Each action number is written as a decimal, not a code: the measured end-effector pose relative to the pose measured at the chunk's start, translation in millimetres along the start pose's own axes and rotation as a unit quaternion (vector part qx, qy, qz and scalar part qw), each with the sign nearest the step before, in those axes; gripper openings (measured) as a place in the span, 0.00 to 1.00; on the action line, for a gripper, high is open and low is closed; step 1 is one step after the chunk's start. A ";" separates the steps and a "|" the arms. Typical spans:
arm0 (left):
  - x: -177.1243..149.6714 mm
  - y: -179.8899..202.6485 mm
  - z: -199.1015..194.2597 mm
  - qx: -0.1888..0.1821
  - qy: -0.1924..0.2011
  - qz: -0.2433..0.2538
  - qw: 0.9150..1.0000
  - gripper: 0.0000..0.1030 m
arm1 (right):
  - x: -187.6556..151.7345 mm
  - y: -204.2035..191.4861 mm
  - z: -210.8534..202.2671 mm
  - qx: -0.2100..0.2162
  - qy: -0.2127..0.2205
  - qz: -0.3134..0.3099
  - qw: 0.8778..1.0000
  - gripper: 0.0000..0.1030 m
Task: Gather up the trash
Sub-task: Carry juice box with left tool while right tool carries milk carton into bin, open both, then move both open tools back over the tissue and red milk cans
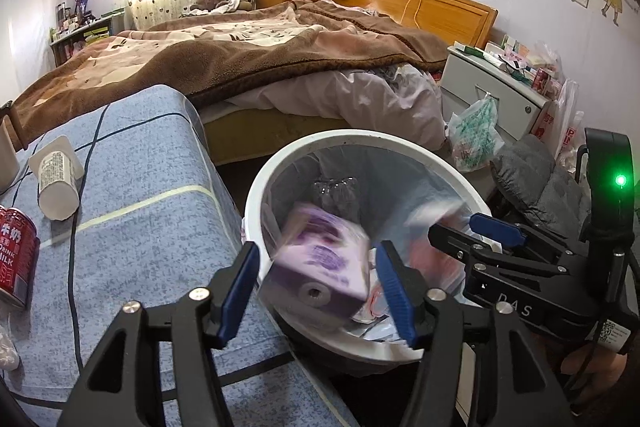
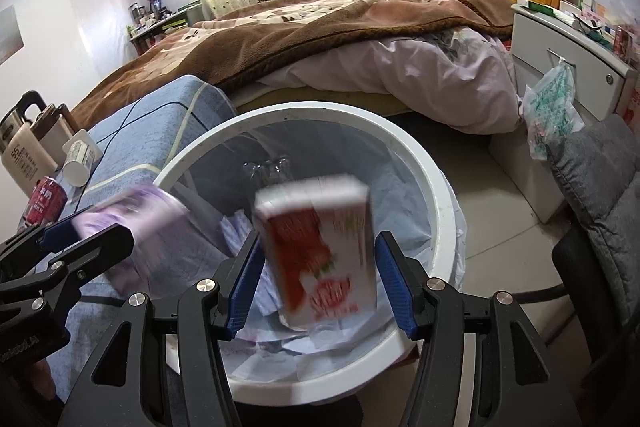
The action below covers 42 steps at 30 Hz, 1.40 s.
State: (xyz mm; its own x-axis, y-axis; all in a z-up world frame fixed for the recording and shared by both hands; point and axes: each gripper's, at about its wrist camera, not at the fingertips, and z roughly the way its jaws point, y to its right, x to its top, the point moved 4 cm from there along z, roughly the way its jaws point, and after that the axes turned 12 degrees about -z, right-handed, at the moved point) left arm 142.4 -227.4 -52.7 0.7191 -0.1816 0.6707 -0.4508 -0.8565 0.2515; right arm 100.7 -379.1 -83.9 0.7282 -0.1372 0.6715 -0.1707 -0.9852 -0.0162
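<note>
Two drink cartons hang blurred over the mouth of the round white waste bin lined with a pale plastic bag: a purple-printed carton between the fingers of the left tongs, and a red-and-white carton between the fingers of the right tongs. Both tongs stand spread wide, and a gap shows between each carton and at least one blue pad, so neither looks gripped; the smear suggests both are dropping free, though that is a judgement from the blur. The red-and-white carton stands roughly upright, its long axis pointing down into the bin, directly ahead of the right tongs. The purple carton lies tilted, its capped end nearest the left camera, above the near-left part of the bin. Crumpled paper and a clear bottle already lie inside.

What remains lies to the left, on the table covered with a blue checked cloth. A red milk can lies on its side near the table's left edge, and a white paper cup with printed text lies tipped over just beyond it, its open mouth facing near. Both are well apart from the bin and on the left tongs' side, so the left hand looks the nearer one for the next pick, swinging left and away from the bin. The can's long axis runs roughly near to far, so the tongs would probably close across it from the sides.
</note>
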 end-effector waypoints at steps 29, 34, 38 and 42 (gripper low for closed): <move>-2.5 -46.8 -59.9 0.030 0.059 -0.031 0.997 0.71 | 6.4 -43.3 -26.4 0.025 0.038 -0.011 0.999 0.61; -4.2 -64.5 -71.0 0.046 0.068 -0.043 0.996 0.71 | 9.1 -58.8 -29.7 0.037 0.047 -0.022 0.998 0.61; -7.3 -79.6 -80.4 0.057 0.077 -0.053 0.994 0.71 | 12.0 -74.1 -33.7 0.048 0.058 -0.036 0.997 0.61; -13.7 -101.2 -93.0 0.070 0.088 -0.071 0.991 0.71 | 14.7 -90.3 -36.1 0.061 0.064 -0.045 0.995 0.61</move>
State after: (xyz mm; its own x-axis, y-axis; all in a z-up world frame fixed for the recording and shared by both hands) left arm 129.0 -93.3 -22.5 0.6617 0.0214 0.7495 -0.2654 -0.9282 0.2608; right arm 102.8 -288.4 -45.8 0.6444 -0.0412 0.7635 -0.0207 -0.9991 -0.0364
